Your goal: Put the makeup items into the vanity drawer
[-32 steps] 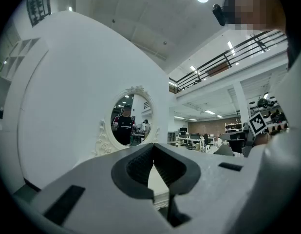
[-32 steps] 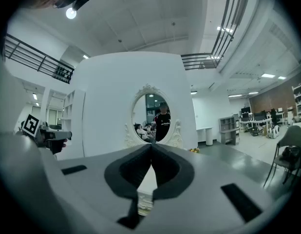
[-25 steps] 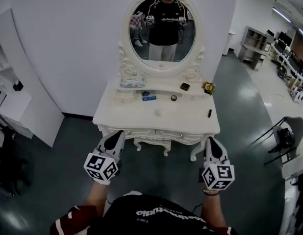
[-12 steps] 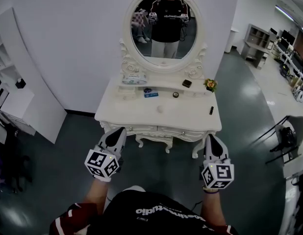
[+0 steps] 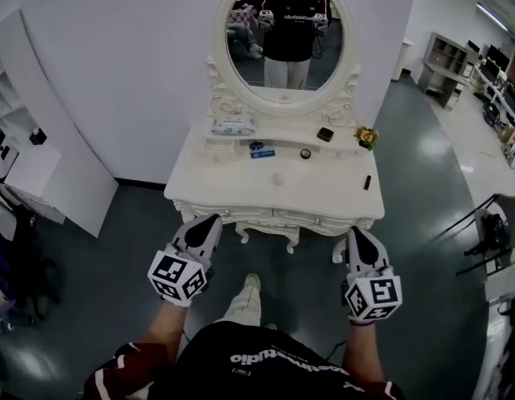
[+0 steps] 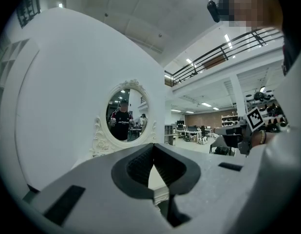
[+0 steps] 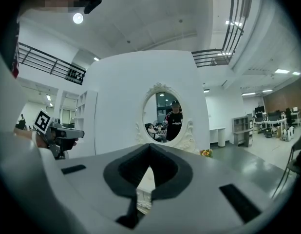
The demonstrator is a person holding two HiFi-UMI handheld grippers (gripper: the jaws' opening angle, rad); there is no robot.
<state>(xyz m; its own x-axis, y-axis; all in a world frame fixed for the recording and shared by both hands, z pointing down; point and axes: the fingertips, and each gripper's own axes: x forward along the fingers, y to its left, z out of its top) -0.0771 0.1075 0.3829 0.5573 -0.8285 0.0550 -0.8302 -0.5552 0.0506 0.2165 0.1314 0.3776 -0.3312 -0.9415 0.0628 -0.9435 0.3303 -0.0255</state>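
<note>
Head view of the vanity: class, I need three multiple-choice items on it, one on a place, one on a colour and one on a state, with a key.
1. Where do the flowers stand?
A. at the back right of the vanity top
B. on the floor
C. at the front left of the top

2. What colour is the vanity?
A. black
B. white
C. red

3. How are the drawers?
A. pulled out
B. taken away
C. closed

Key: 1 A, they sit at the far right corner; 2 B, the top and legs are white; 3 C, both fronts lie flush under the top.
</note>
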